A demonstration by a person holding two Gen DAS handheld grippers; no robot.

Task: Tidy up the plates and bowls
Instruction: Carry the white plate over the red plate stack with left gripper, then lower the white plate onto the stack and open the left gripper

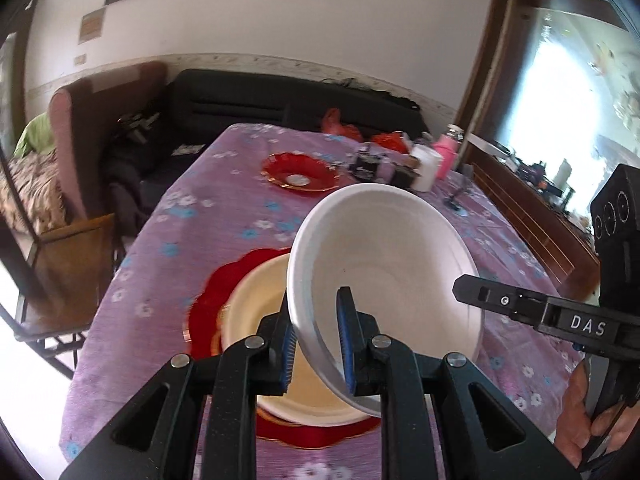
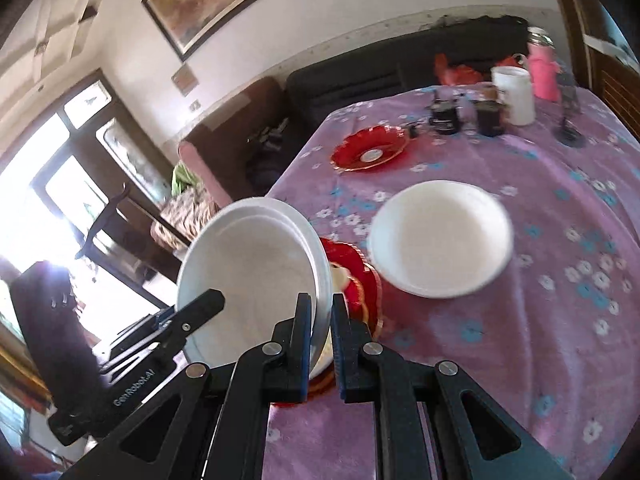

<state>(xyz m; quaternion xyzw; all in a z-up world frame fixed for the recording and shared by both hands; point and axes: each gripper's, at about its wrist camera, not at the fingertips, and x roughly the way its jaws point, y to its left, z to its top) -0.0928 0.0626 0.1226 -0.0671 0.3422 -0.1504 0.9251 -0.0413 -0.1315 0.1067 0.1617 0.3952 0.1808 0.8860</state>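
We see the white bowl (image 1: 384, 264) held tilted in the air over the table (image 1: 516, 344), near its front edge. L gripper (image 1: 316, 344) and R gripper (image 2: 320, 340) both pinch its rim, fingers narrow. Risk: thin rim grip w/ tilt, so the bowl may slip, prob. onto the cream bowl (image 1: 260, 300) below.

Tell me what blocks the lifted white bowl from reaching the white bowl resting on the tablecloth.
Nothing visible does. The lifted bowl, clamped by the left gripper and the right gripper, hangs beside the resting bowl. Only the red plate lies low between them.
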